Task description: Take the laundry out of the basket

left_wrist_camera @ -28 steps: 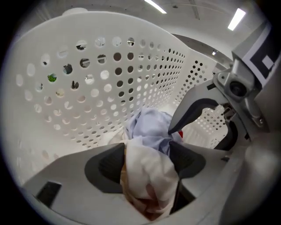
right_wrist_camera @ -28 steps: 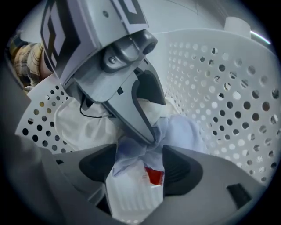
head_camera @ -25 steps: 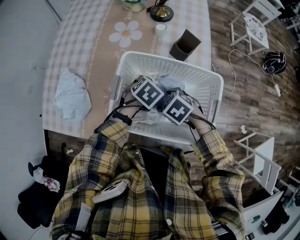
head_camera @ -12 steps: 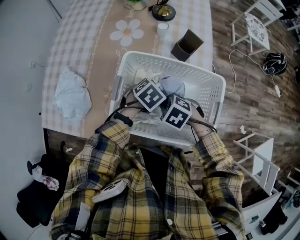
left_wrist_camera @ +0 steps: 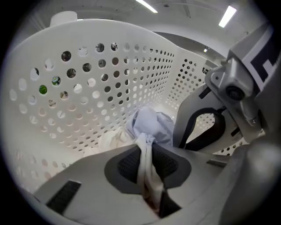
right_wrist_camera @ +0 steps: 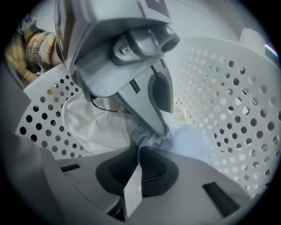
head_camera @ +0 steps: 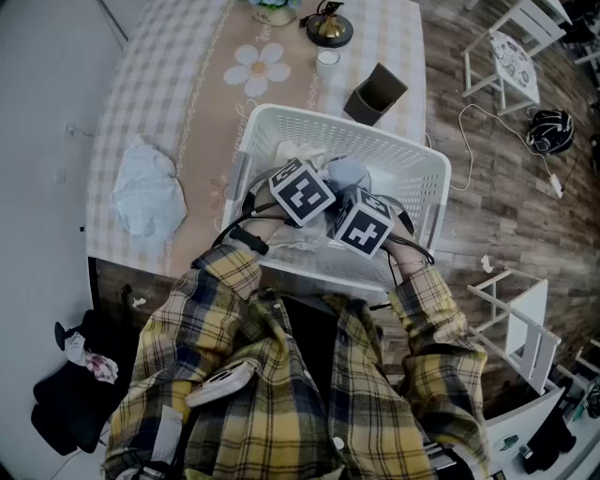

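Note:
A white perforated laundry basket [head_camera: 420,161] stands on the table's near edge with pale laundry [head_camera: 349,172] inside. Both grippers reach steeply down into it, side by side under their marker cubes. In the left gripper view, my left gripper [left_wrist_camera: 148,163] is shut on a strip of white cloth [left_wrist_camera: 145,151] that rises to a pale blue bunch [left_wrist_camera: 151,126]. In the right gripper view, my right gripper [right_wrist_camera: 137,169] pinches a fold of the same pale laundry [right_wrist_camera: 149,139], right beside the left gripper's tips. Both pairs of jaws have just been closing on the cloth.
A crumpled pale blue garment [head_camera: 145,194] lies on the checked tablecloth [head_camera: 169,84] to the left. Behind the basket stand a brown box [head_camera: 378,92], a small cup [head_camera: 326,62] and a lamp base [head_camera: 328,26]. White stools [head_camera: 514,317] stand on the wooden floor at the right.
Both marker cubes have stayed low in the basket and rolled slightly. The right cube has shifted a little toward the left one.

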`<state>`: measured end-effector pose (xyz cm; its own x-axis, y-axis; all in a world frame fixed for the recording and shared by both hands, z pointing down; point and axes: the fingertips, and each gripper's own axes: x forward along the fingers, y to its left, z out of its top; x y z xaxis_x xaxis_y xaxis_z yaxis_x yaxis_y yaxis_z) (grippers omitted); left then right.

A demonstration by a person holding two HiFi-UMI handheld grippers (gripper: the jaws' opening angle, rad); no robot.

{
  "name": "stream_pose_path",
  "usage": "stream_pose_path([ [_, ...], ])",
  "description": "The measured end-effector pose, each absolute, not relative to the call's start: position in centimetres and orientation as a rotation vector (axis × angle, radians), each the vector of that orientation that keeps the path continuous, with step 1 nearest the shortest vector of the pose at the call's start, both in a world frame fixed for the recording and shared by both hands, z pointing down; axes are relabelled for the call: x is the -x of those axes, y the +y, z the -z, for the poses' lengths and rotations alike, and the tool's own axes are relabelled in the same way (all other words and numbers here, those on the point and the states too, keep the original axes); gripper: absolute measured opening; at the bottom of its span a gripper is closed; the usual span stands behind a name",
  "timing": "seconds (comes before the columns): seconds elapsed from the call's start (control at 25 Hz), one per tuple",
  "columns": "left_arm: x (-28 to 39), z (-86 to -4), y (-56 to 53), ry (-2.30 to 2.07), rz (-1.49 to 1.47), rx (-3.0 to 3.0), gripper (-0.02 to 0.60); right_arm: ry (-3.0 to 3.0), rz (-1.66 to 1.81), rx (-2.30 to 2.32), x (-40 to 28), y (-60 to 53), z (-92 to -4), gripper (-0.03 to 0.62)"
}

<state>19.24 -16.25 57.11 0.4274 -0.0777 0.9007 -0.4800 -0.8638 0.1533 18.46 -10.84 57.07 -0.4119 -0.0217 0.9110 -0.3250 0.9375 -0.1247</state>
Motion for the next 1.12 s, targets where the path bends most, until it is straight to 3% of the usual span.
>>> stream_pose_path([
  [1.12, -20.8, -42.4, -14.8, -0.672, -1.133, -2.579, 0.074, -2.126, -0.147, -0.652, -20.8, -10.5, -43.3, 0.032],
])
